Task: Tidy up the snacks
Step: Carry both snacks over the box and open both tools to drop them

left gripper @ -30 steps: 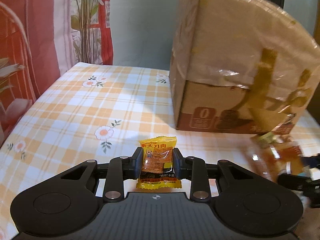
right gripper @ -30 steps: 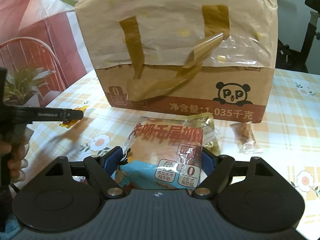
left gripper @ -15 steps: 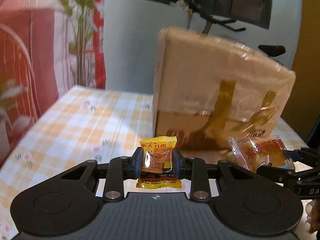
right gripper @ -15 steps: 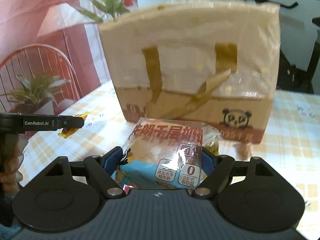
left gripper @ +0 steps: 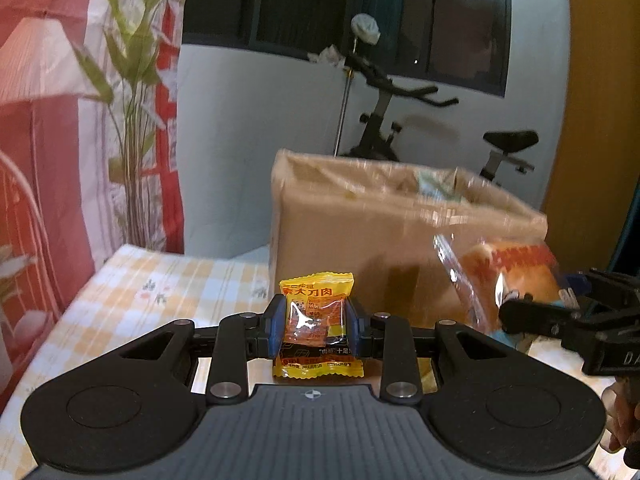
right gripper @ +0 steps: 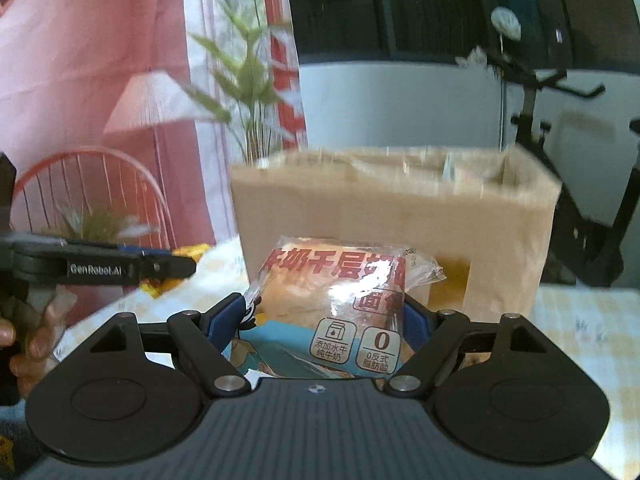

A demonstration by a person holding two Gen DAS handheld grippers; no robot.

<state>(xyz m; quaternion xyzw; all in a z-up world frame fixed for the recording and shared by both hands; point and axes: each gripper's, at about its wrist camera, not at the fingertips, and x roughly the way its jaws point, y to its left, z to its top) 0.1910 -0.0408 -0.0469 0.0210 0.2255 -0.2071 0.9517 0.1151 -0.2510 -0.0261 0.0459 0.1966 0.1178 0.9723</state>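
Observation:
My left gripper (left gripper: 316, 320) is shut on a small yellow snack packet (left gripper: 317, 312) and holds it up in front of the brown paper bag (left gripper: 360, 232). My right gripper (right gripper: 326, 320) is shut on a clear bread package (right gripper: 340, 292) with red lettering, held in front of the same bag (right gripper: 500, 240). The bag stands open on the checked tablecloth, and some packets show inside its top. The bread package (left gripper: 508, 276) and right gripper (left gripper: 560, 312) show at the right of the left wrist view. The left gripper (right gripper: 120, 268) shows at the left of the right wrist view.
The orange-and-white checked tablecloth (left gripper: 168, 280) covers the table. An exercise bike (left gripper: 400, 120) stands behind the bag by a white wall. A plant (left gripper: 132, 100) and a red curtain are at the left.
Both grippers have risen with their snacks. The bag now appears lower in both views, and its open top has come into sight.

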